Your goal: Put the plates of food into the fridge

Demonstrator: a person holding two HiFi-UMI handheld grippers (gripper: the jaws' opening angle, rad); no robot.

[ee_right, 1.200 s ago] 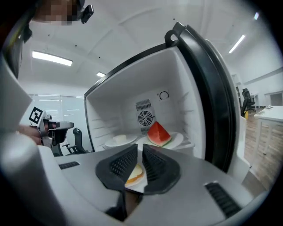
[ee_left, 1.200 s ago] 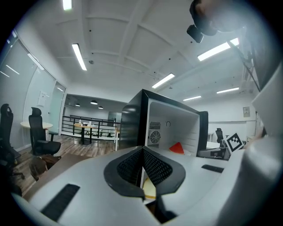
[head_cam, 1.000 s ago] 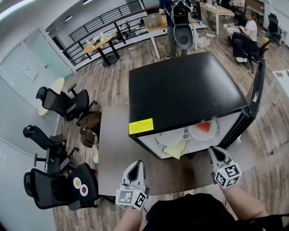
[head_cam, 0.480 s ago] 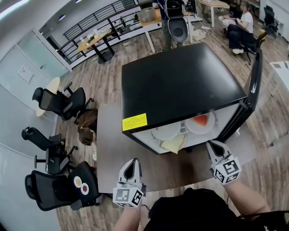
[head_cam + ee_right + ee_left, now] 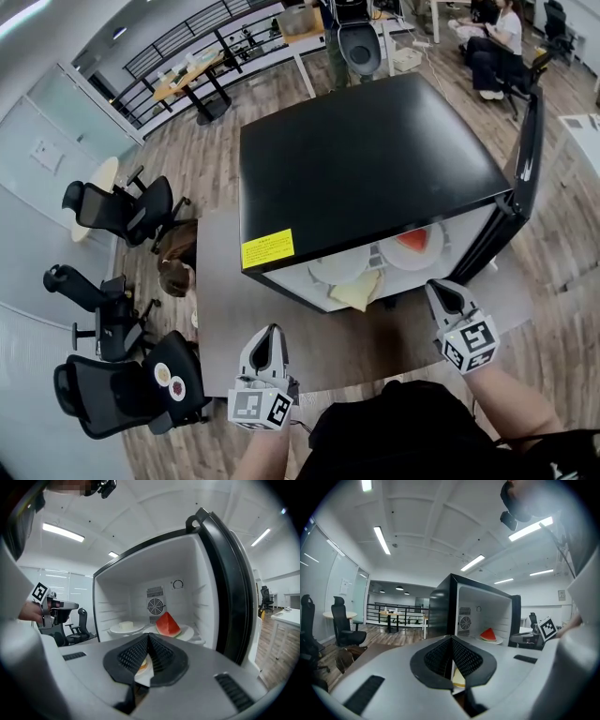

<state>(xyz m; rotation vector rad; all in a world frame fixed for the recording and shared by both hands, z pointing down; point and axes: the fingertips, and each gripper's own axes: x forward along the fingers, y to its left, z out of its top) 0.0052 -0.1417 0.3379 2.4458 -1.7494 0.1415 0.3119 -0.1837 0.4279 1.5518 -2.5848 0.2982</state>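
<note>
A black mini fridge (image 5: 366, 173) stands on the table with its door (image 5: 527, 159) swung open to the right. On its upper shelf sit a plate with a watermelon wedge (image 5: 417, 241) and a white plate (image 5: 339, 266) carrying a pale block (image 5: 125, 626). Lower down lies a plate of yellowish food (image 5: 360, 292). My left gripper (image 5: 272, 330) hovers over the table in front of the fridge, shut and empty. My right gripper (image 5: 437, 287) is just before the open front near the door, shut with nothing between its jaws. The watermelon (image 5: 167, 624) shows straight ahead in the right gripper view.
The grey table (image 5: 220, 309) extends left of the fridge. Black office chairs (image 5: 122, 206) stand on the wooden floor at the left. Desks and seated people (image 5: 497, 37) are at the back. The open door edge is close to my right gripper.
The head view has shifted, so the fridge sits higher and further left in the picture. Both grippers stay shut and empty in front of it; the left one has drifted slightly left.
</note>
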